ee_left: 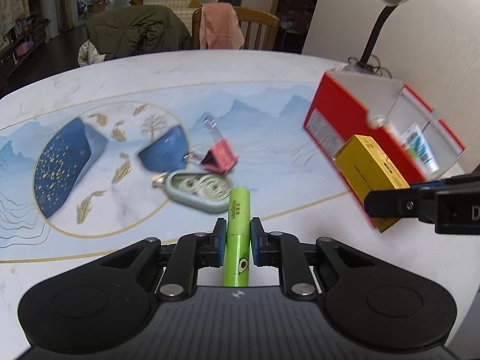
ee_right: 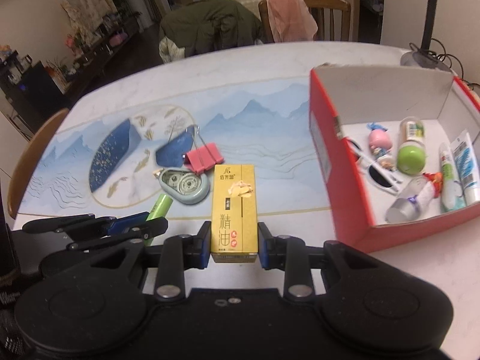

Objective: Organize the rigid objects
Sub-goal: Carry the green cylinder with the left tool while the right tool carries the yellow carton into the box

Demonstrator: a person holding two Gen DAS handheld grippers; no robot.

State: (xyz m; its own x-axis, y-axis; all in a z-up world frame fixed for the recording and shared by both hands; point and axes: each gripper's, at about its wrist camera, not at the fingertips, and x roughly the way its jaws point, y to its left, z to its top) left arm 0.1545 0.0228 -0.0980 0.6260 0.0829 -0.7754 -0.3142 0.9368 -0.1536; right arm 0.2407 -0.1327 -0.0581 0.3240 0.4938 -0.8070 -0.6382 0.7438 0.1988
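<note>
My left gripper (ee_left: 238,234) is shut on a green lip-balm tube (ee_left: 237,225), held above the table. The same green tube (ee_right: 160,207) pokes out past the left gripper (ee_right: 129,225) in the right wrist view. My right gripper (ee_right: 233,240) is shut on a yellow carton (ee_right: 233,207) with Chinese print, lifted off the table. That yellow carton (ee_left: 370,171) shows at the right of the left wrist view, in front of the red box (ee_left: 333,123). The red box (ee_right: 336,180) stands open at the right and holds several small bottles and tubes.
On the patterned mat (ee_right: 270,138) lie a pink binder clip (ee_right: 205,156) and a grey-green correction-tape dispenser (ee_right: 184,184). A desk lamp base (ee_right: 420,57) stands behind the box. Wooden chairs (ee_right: 324,12) line the table's far side.
</note>
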